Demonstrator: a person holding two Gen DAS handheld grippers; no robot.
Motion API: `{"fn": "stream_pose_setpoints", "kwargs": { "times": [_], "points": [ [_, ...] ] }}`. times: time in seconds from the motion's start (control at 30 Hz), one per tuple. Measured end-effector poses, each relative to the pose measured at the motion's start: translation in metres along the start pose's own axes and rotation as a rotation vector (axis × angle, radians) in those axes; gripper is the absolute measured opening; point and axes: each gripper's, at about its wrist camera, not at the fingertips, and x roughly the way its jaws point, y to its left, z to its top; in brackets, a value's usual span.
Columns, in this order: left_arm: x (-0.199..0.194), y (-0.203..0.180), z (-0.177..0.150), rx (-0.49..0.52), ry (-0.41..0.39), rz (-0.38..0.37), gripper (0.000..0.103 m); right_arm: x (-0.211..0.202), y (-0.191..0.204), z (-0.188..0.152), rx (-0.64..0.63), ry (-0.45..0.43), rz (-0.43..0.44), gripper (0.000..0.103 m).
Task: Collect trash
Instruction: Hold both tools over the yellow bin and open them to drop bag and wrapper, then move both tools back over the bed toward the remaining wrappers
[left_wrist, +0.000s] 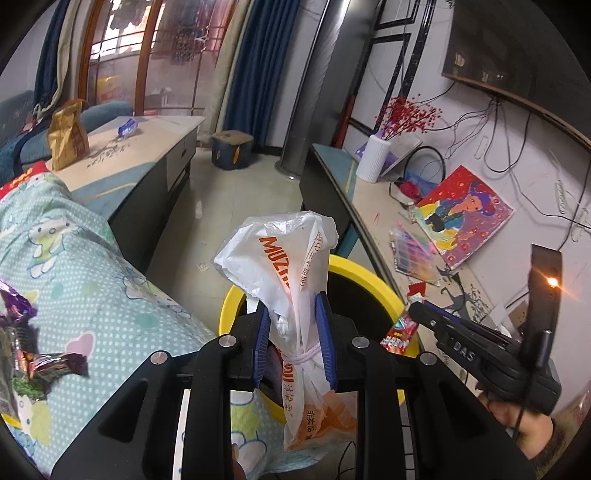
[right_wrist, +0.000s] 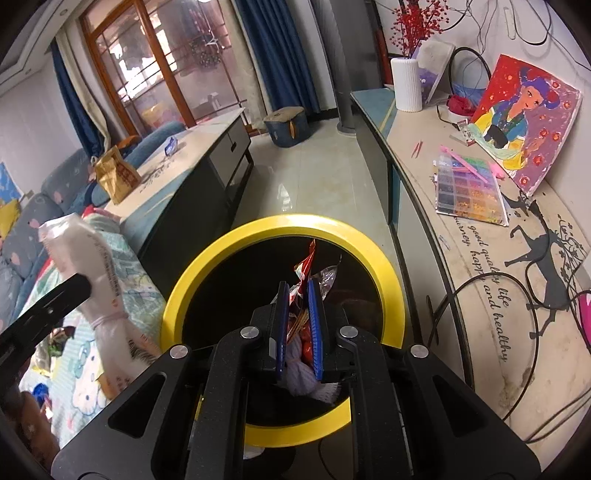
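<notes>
Above the yellow-rimmed bin (right_wrist: 229, 258), the right gripper (right_wrist: 298, 314) has its blue fingers (right_wrist: 282, 325) nearly closed on a red wrapper (right_wrist: 306, 266), which sticks up past the fingertips over the bin's dark opening. Something pale and knitted shows below, between the fingers; what it is cannot be told. Just left of the bin, the left gripper (left_wrist: 293, 343) is closed on a white plastic bag (left_wrist: 280, 254) with orange print. Its fingers (left_wrist: 323, 332) pinch the bag at its tied neck, where a pale band is wound round, and the bag's crumpled top stands upright, in front of the bin's rim (left_wrist: 362, 271) in that view. From the left camera, the right gripper (left_wrist: 421, 314) reaches in from the right with the wrapper (left_wrist: 400, 334) at the rim. A bed with a teal cartoon sheet (left_wrist: 103, 273) lies to the left, with candy wrappers (left_wrist: 48, 365) scattered on it. A long worktop (right_wrist: 417, 206) on the right carries a painting (right_wrist: 524, 122), a bead box (right_wrist: 469, 192) and a white vase (right_wrist: 406, 85).
</notes>
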Motion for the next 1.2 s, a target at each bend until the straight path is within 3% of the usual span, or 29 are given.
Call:
{"fn": "stream_pose_setpoints", "kwargs": {
  "times": [0.23,0.3,0.37,0.6,0.77,1.0,1.2],
  "points": [
    [0.027,0.003,0.007,-0.035,0.045,-0.016,0.026,0.008,0.003,-0.003,-0.015,0.027,0.003,0.012],
    [0.036,0.008,0.007,-0.058,0.084,-0.028,0.034,0.011,0.002,-0.004,0.003,0.04,0.005,0.021],
    [0.037,0.01,0.005,-0.06,0.09,-0.023,0.054,0.013,0.002,-0.005,0.002,0.049,0.005,0.023],
    [0.013,0.023,-0.003,-0.073,0.054,-0.011,0.073,0.003,0.008,-0.012,0.003,0.04,-0.002,0.035],
    [-0.01,0.025,-0.005,-0.074,0.008,-0.011,0.092,-0.013,0.017,-0.015,-0.007,0.006,0.0,0.043],
    [-0.046,0.028,-0.008,-0.079,-0.064,0.021,0.097,-0.036,0.034,-0.015,-0.061,-0.043,0.014,0.058],
    [-0.076,0.035,-0.013,-0.074,-0.114,0.07,0.097,-0.054,0.045,-0.012,-0.08,-0.076,0.041,0.064]
  ]
}}
